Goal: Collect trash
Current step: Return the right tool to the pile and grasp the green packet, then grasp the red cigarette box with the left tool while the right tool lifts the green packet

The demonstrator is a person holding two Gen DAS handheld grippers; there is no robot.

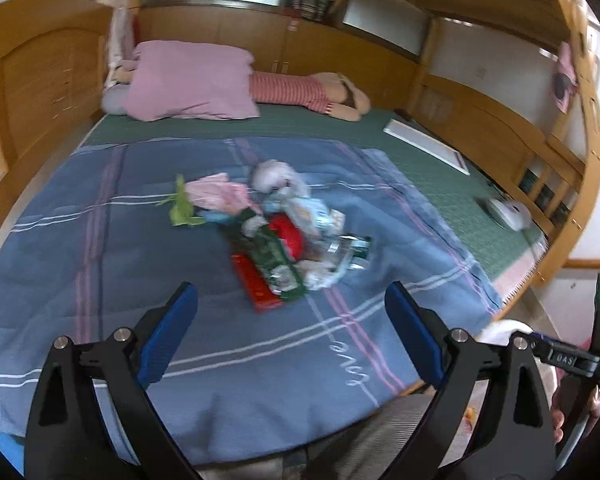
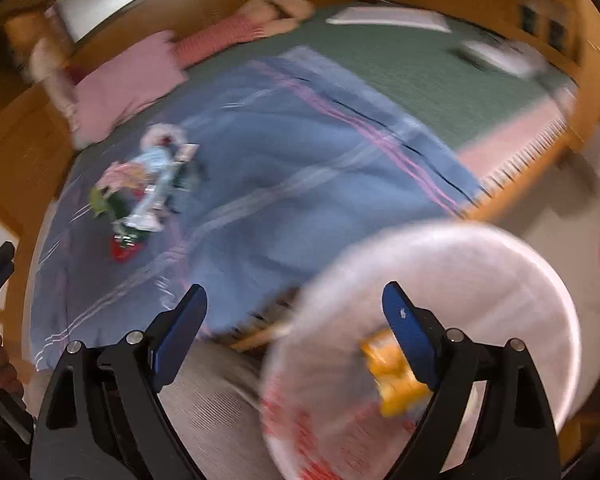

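Your left gripper [image 1: 292, 300] stands open, nothing between its blue pads, pointed over the blue plaid blanket [image 1: 100, 280] at the trash pile [image 1: 276, 236]. That view gives the pile best: a red flat packet [image 1: 256, 284], a green wrapper [image 1: 274, 256], a crumpled clear bottle [image 1: 348, 250], pink crumpled paper [image 1: 220, 194], a green scrap [image 1: 182, 210], white tissue. All lie touching or overlapping near the blanket's middle.

Your right gripper [image 2: 294, 300] is also spread wide and empty. Only its view shows the white bin [image 2: 500, 280], lined with thin plastic, standing on the floor just beside the bed's foot, directly under the right finger. An orange-yellow packet [image 2: 396, 380] lies inside, partly hidden by that finger. The pile [image 2: 148, 196] sits well apart at upper left there.

Hard to read: the right view is heavily motion-blurred, so pile items smear together. The bin's lower edge is cut off. In the left view, only a white sliver of bin shows behind the right finger. Red marks on the liner are illegible.
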